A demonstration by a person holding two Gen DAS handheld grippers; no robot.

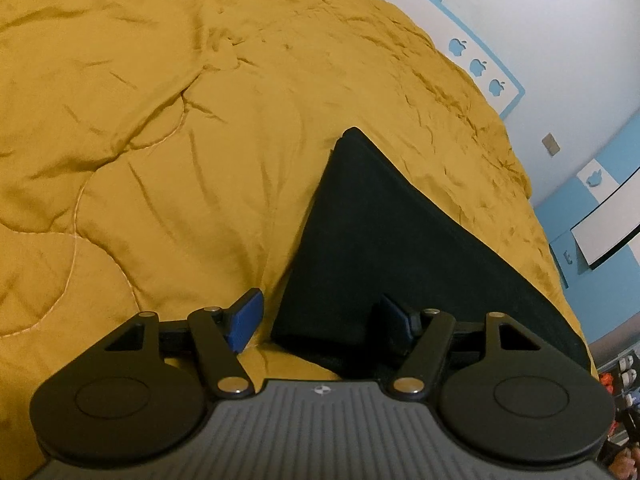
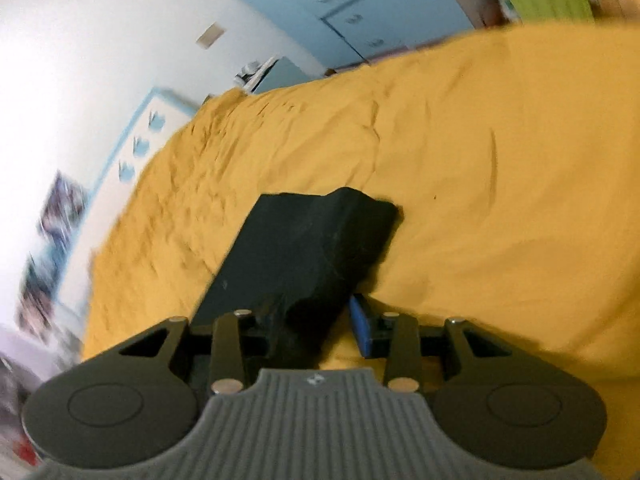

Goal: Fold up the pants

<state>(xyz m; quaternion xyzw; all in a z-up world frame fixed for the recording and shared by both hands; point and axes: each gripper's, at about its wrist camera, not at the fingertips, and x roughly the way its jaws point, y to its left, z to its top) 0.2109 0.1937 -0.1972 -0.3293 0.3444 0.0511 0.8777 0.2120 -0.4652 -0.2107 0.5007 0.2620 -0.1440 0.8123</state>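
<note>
1. Nearest in, the left gripper (image 1: 320, 322) is sitting low over the bed with its jaws spread wide. One blue pad (image 1: 245, 325) is hanging over bare quilt, and the other is lying against the near corner of the pants (image 1: 384, 248). Nothing is being pinched there.

2. On the other side, the right gripper (image 2: 316, 330) is also standing spread. A raised bunch of the black cloth is sitting in the gap between its jaws, but the blue finger (image 2: 362, 330) is showing daylight beside the fabric, so this is looking like no grip at all. The right view is blurring, mind.

3. Just ahead, the pants are lying on the mustard quilt (image 1: 160, 160) as a compact dark slab, already doubled over into a thick block.

4. My read: the folding is running late in the job, with both claws lining up on the near end for one more fold or a tidy-up.

5. The next move is calling for both jaws to close on the near edge together, catching every layer, then lifting evenly so the stack is not sliding apart.

6. Farther out, the slab's long axis is running away from both grippers, its far corner pointing toward the wall (image 1: 560, 40) beyond the bed.
</note>
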